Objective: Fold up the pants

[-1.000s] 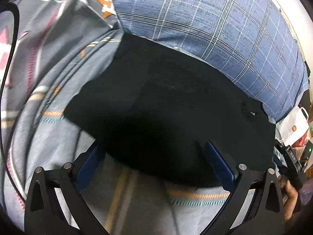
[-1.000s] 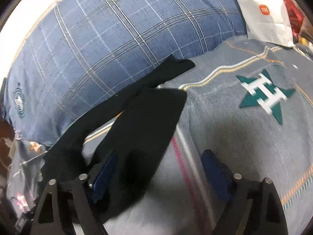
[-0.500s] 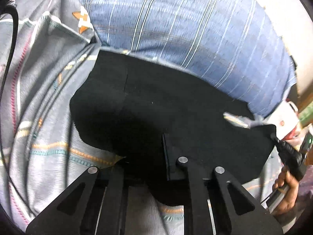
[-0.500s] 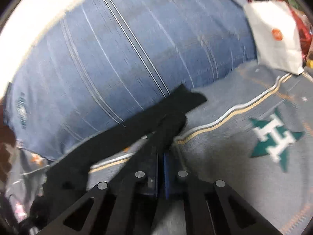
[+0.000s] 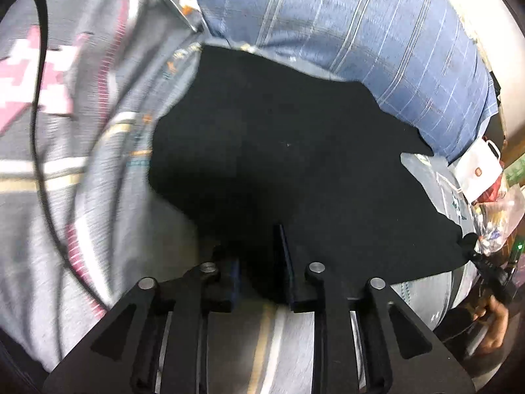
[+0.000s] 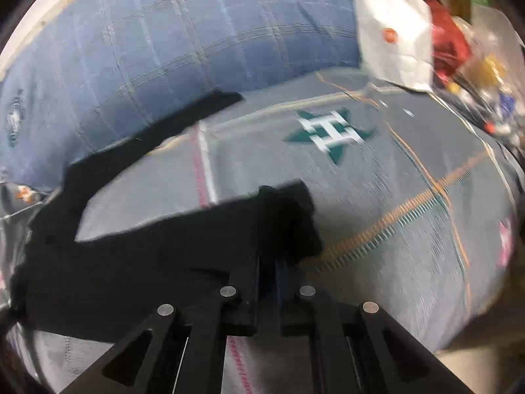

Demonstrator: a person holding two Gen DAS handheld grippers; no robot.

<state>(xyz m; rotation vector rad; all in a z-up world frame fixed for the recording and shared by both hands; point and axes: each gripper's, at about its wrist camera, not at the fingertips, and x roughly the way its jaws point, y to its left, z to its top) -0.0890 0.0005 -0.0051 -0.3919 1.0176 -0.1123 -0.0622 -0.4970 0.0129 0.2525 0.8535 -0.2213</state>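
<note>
left gripper (image 5: 259, 259): jaws opening slightly, black cloth bunched between them; pads grip the near edge of the pants (image 5: 295, 151)
right gripper (image 6: 267, 262): jaws nearly together, opening slightly; pinching the end of one pant leg, cloth humped just past the fingertips
pants location: spread on the grey patterned bedspread (image 6: 410, 197), far edge lying against the blue plaid pillow (image 6: 147, 42)
pants axis: long axis runs left-right across the bed, roughly parallel to the pillow; wide body part in the left wrist view, legs trailing toward the right gripper
legs: split in a V in the right wrist view. Far leg lies along the pillow base and points right. Near leg is the held one, and bare bedspread shows between the two
edges: left edge of the body part is rounded and rumpled; far edge tucked tight to the pillow; right corner reaches the other gripper and the person's hand (image 5: 492, 321)
open room: bare bedspread to the right of the held leg and on the near side; blocked far by the pillow
clutter: white paper bag (image 6: 393, 49) and plastic bags at the far right corner, apart from the pants
cable: black cable (image 5: 39, 105) runs over the bedspread at the left, clear of the pants
</note>
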